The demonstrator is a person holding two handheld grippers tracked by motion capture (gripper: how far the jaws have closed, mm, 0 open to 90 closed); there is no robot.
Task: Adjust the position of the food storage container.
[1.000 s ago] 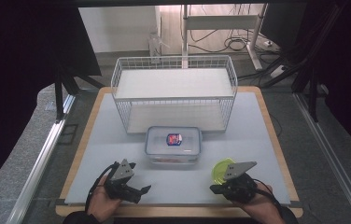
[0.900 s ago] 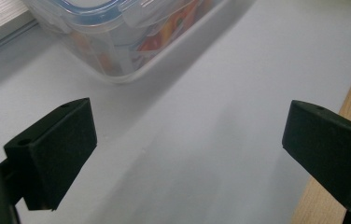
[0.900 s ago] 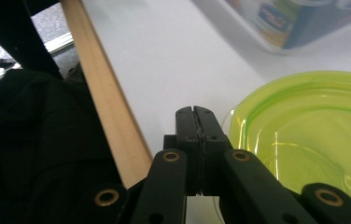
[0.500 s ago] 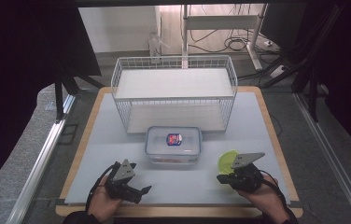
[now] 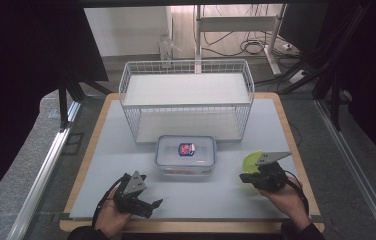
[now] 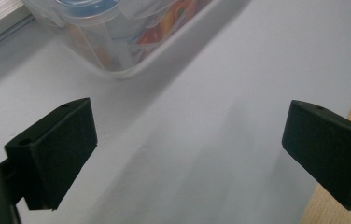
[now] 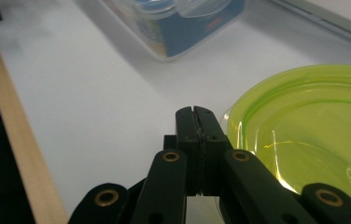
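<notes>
High view: green lid (image 5: 251, 160) nr table's (image 5: 281, 125) rt edge.

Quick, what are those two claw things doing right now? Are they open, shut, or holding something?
Left gripper: open, holding nothing.
Right gripper: shut, empty, right beside the green plate.

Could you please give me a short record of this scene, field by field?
surface: mat on a wooden board
centre: clear lidded box, in front of the wire rack
right side: green bowl on the mat
left gripper: fingers wide apart, nothing between them, low over the mat short of the box
right gripper: fingers pressed together, holding nothing, close beside the bowl's rim
</notes>
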